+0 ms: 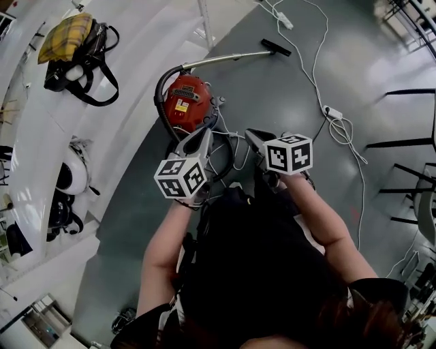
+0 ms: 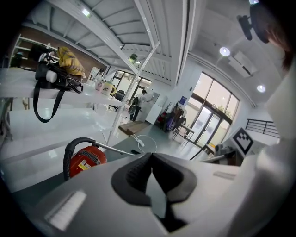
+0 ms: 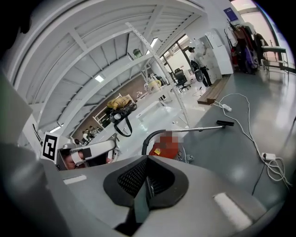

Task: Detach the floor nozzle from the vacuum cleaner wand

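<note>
Forearms low in frame, each hand holding marker-cube tongs. Left tongs (image 1: 201, 138) and right tongs (image 1: 255, 136) side by side, jaws together, nothing gripped, pointing toward red vacuum cleaner (image 1: 187, 101) on grey floor (image 1: 272, 95). Black hose (image 1: 159, 87) arcs from body into metal wand (image 1: 228, 59). Floor nozzle (image 1: 276, 47) attached at wand's far end, well apart from both tongs. Corded white power strip (image 1: 332, 112) right of vacuum. White bench (image 1: 41, 129) at left carries black bag (image 1: 85, 61) under yellow plaid cloth (image 1: 66, 37).

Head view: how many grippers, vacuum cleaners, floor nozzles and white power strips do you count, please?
Grey two-jaw grippers: 2, left gripper and right gripper
Red canister vacuum cleaner: 1
Black flat floor nozzle: 1
White power strips: 2
Total: 6
</note>
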A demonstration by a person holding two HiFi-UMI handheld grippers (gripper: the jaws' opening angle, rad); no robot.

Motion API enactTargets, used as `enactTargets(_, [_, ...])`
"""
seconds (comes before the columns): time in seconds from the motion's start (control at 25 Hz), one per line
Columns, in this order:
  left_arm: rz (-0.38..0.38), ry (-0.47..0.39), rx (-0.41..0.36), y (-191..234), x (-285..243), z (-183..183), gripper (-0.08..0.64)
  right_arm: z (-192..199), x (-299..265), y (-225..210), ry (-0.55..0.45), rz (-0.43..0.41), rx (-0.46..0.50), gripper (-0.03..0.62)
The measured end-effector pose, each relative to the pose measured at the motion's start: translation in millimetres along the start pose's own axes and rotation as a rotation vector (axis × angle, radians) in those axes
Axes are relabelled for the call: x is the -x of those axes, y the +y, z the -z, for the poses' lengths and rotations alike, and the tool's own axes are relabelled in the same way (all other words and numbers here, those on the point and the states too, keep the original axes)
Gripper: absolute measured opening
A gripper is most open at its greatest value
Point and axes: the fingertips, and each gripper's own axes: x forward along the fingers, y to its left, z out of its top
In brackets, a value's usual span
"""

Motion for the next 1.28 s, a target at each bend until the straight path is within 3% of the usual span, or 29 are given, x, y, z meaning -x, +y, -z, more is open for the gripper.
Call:
enactTargets(0.24, [-0.101,-0.047,0.057,9,-46,-25,0.011,-51,-16,-42,0.039,-0.056,0.041,-0.003])
enactTargets(0.64, [-0.245,-0.128,0.140,-17,-147,-70,0.011,-128,-12,-139,0.166,-0.141,0.164,-0.003])
enactTargets(0.96, [-0.285,-0.155,0.197,-27,-187,-79,0.011,-151,-15,-180,0.195,-0.181,0.196,-0.003])
enactTargets(1.16, [-0.341,-0.184,0.255,-12,-191,-87,0.011,-164,-20,-188,0.186,-0.187,0.237,-0.003])
enactTargets(1.28, [-0.363,-0.173,0.212,-11,-192,-89,0.011,-168,-24,-195,0.184,-0.203,0.221,-0.003])
